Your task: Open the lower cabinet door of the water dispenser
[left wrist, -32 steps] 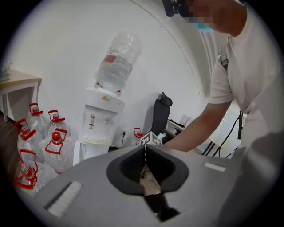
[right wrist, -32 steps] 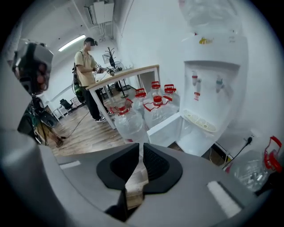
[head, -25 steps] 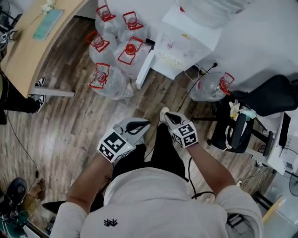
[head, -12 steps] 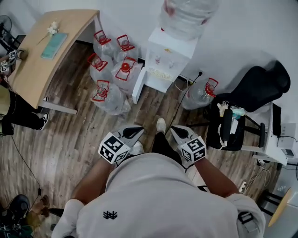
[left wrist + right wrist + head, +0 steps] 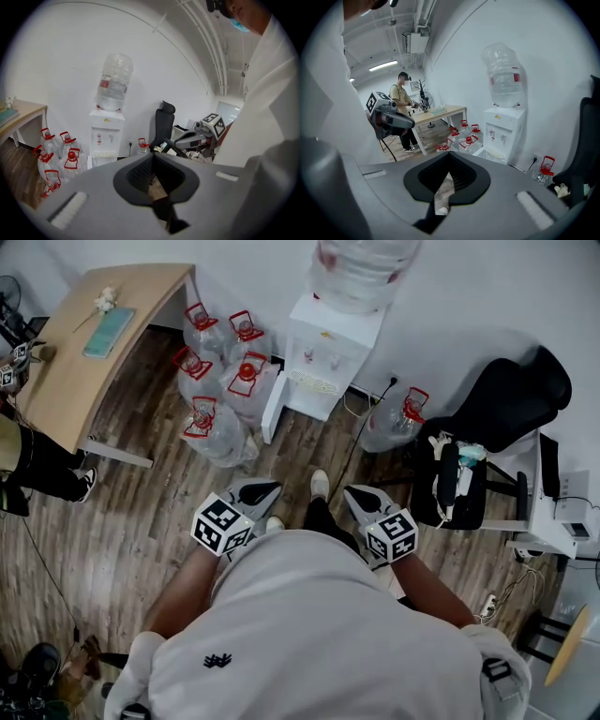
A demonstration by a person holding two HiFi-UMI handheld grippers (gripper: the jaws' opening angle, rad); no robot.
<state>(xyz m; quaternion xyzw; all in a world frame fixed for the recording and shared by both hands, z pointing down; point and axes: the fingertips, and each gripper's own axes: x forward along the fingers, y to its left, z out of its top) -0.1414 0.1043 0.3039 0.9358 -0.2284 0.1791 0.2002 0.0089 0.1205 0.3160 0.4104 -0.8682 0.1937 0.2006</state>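
White plastic water dispenser (image 5: 323,357) stands against the wall at upper centre of the head view, with a big clear bottle (image 5: 361,268) upside down on top. Its lower cabinet door (image 5: 272,413) already stands swung out, a thin white panel angling toward the lower left from the cabinet body, so the task looks done or nearly done. The door is likely light and stiff, hinged on one side, and should swing with little force. The smooth plastic could slip under the pads. The best hold is judged to be the free vertical edge, pinched or hooked; no handle or recess can be made out at this size. Clear jugs with red caps (image 5: 220,418) crowd the wooden floor (image 5: 141,512) just left of the door and may limit how far it swings. The left hand-held gripper (image 5: 258,491) and right hand-held gripper (image 5: 361,498) both sit close to the person's body at frame centre, well apart from the dispenser. Each has its jaws pressed together with nothing between them, only floor showing through the gap behind the pads, and neither touches anything. A wooden surface (image 5: 103,343) is at upper left and a black office chair (image 5: 511,404) at right.
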